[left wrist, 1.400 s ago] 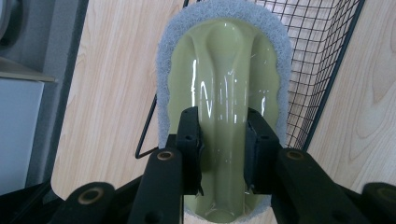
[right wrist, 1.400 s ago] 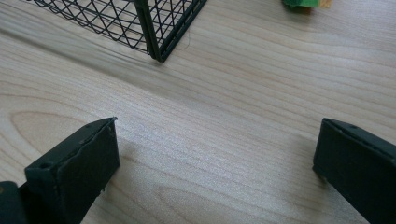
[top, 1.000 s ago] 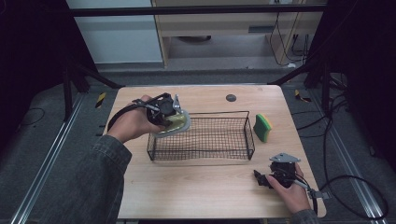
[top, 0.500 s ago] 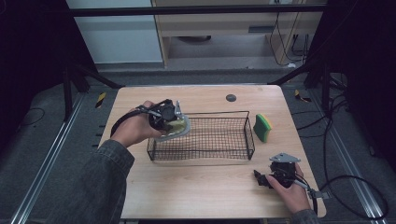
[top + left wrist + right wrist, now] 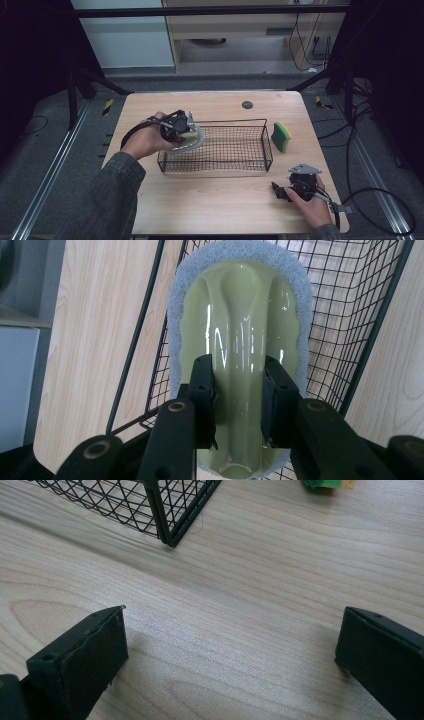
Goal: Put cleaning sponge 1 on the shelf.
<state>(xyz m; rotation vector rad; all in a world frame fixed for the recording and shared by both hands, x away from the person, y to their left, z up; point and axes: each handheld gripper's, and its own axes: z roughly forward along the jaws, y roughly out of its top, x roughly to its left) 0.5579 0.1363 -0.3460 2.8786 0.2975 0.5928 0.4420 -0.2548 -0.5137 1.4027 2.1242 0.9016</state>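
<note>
My left gripper [image 5: 186, 131] sits at the left end of the black wire-mesh basket [image 5: 250, 155], over its near-left corner. Its 2 jaws are clamped on the raised handle of the pale yellow-green plastic scrubber with a grey-white pad rim [image 5: 239, 325]. In the left gripper view the pads pinch the handle ridge from both sides, and the scrubber's far end hangs over the basket's mesh floor, with the basket's left rim wire running up beside it. From the high view the scrubber [image 5: 192, 140] looks tilted, partly inside the basket's left wall; I cannot tell whether it touches the mesh.

My right gripper [image 5: 287, 190] rests low near the table's near-right corner, well apart from the basket. The right gripper view shows its 2 jaws spread wide with nothing but bare wood between them.

Around:
- light wooden table [image 5: 210, 210]
- green-and-yellow rectangular sponge [image 5: 281, 137] standing just beside the basket's right end, outside it
- small dark round disc [image 5: 247, 104] set in the tabletop behind the basket
- basket's near-right corner [image 5: 165, 530] ahead of the right jaws, sponge edge [image 5: 322, 484] beyond it
</note>
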